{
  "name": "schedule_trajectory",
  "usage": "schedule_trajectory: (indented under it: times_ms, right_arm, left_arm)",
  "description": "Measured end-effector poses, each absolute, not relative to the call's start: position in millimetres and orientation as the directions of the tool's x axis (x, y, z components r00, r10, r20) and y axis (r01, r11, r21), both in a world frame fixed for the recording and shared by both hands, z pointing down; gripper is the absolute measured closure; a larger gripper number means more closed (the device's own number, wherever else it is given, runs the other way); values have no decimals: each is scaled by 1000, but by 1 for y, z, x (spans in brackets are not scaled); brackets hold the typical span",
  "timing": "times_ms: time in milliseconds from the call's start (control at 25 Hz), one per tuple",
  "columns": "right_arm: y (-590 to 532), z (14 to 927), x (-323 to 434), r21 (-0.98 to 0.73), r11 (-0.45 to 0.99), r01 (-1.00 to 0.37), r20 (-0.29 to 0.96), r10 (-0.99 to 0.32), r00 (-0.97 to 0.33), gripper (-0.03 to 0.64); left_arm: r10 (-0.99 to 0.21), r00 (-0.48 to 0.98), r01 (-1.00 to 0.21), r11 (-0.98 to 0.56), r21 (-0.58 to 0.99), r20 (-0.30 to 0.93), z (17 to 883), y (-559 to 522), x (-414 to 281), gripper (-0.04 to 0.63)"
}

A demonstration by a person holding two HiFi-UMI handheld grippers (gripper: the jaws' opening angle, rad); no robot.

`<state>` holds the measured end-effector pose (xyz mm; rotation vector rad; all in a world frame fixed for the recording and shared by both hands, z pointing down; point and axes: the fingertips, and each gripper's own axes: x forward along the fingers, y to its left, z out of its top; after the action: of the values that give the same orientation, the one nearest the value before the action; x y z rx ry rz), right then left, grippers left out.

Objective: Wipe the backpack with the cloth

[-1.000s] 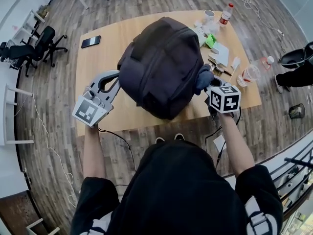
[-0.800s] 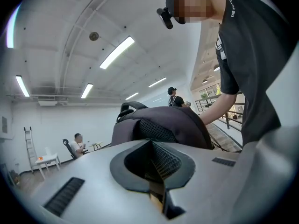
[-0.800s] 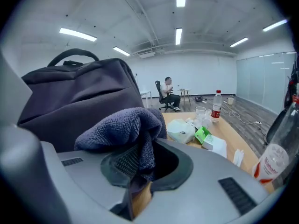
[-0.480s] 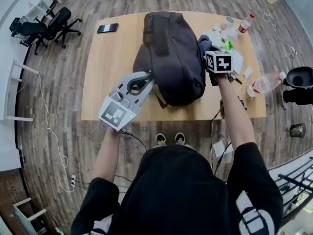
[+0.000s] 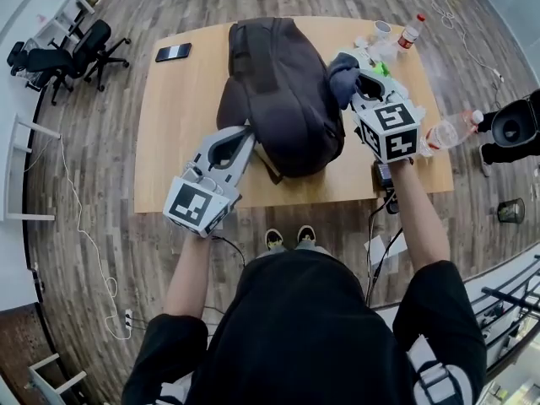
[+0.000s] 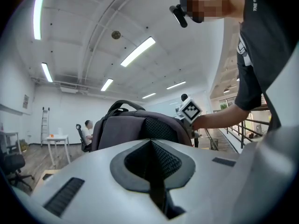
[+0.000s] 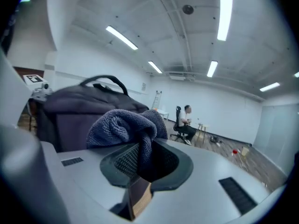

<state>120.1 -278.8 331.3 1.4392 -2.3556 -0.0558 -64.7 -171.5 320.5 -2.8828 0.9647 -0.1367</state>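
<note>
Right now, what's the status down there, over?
Left tool shut, tip at side of backpack. Right tool shut on cloth, at the other side. Bottle and cup nearby, nothing blocking.

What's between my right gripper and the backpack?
The blue cloth, clamped in the right gripper's jaws, bunched beside the backpack; the head view shows it.

We observe a grey-brown plank floor (image 5: 93,167) beneath a light wooden table (image 5: 169,142), with black office chairs (image 5: 94,45) parked near the room's upper-left edge. We note white walls (image 6: 65,111) and long ceiling light strips (image 6: 138,51), all lit.
</note>
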Motion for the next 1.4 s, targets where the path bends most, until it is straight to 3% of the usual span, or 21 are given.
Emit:
schedule_trajectory:
  times_ms: [200,360,560,1080,1400]
  right_arm:
    - [-213,253,36,451,602,-658,234,-792,-564,557]
    - [-197,239,-4,699,527,-483,259,-816,-516,557]
    - [-180,249,-37,814,445,-373,243,-845,-477,557]
    - [-137,277,-18,627,450,-636,178,-878,-445,557]
    - [-112,303,-11,576,439,-689,189,-892,-411,557]
  left_arm:
    - [-707,697,-706,-706,-61,121,321,-176,-68,580]
    - [-773,604,-781,-622,-51,193,322,-177,-71,580]
    - [-808,557,-821,-570,-15,190,325,-169,-77,580]
    - [-810,557,-827,-561,32,185,337,-146,-82,580]
    - [-801,571,-819,-571,53,180,342,-138,-79,580]
